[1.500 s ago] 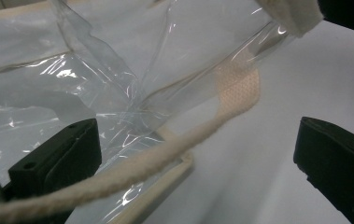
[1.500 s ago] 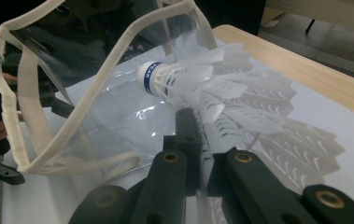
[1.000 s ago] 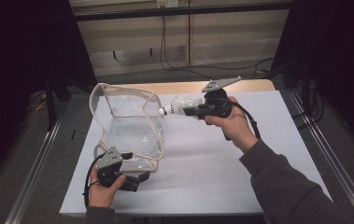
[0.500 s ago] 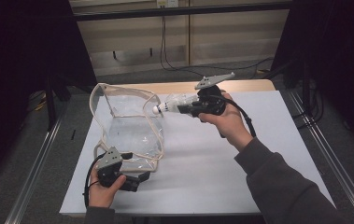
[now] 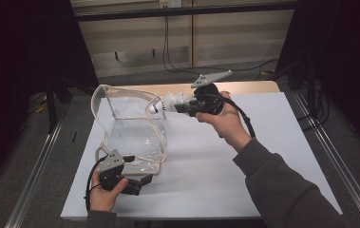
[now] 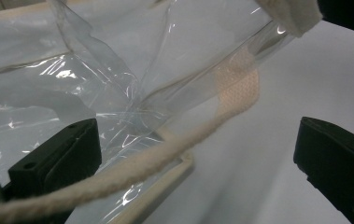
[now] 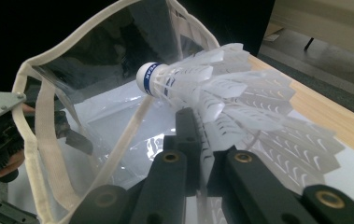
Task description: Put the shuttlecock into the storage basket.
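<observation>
- Pinching a white shuttlecock [image 5: 168, 103] by its feathers, the right gripper [image 5: 187, 107] has its jaws closed tight on the skirt; the cork tip with its blue band points toward nine o'clock in the high view.
- The shuttlecock hangs above the table [image 5: 244, 161] — right at the open mouth of the clear plastic bag [image 5: 130, 128], whose cream-trimmed rim stands just beside the cork.
- The left gripper [image 5: 142, 181] rests low at seven o'clock of the table; its jaws stand wide, the bag's corner and cream cord handle [image 6: 174, 149] lying between them, unpinched.
</observation>
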A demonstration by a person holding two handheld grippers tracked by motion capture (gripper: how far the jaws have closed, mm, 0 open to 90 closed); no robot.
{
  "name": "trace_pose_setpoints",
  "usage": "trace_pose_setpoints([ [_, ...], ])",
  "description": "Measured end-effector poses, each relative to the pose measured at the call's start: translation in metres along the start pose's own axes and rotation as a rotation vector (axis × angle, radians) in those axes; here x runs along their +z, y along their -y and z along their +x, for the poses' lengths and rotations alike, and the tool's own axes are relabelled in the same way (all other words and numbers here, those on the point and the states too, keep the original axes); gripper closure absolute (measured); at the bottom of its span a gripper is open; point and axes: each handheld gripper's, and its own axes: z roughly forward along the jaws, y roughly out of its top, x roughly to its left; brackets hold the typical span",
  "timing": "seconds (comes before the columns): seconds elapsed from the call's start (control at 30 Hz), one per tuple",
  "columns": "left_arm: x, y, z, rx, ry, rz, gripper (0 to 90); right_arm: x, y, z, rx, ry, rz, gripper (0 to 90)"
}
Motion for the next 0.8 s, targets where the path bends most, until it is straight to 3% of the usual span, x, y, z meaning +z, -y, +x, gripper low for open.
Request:
trace_pose_setpoints([
  [0.8, -0.001, 0.000, 0.000, 0.002, 0.005, 0.004, 0.9, 0.019, -0.023, 0.018, -0.019, -0.017, -0.012, 88.5],
])
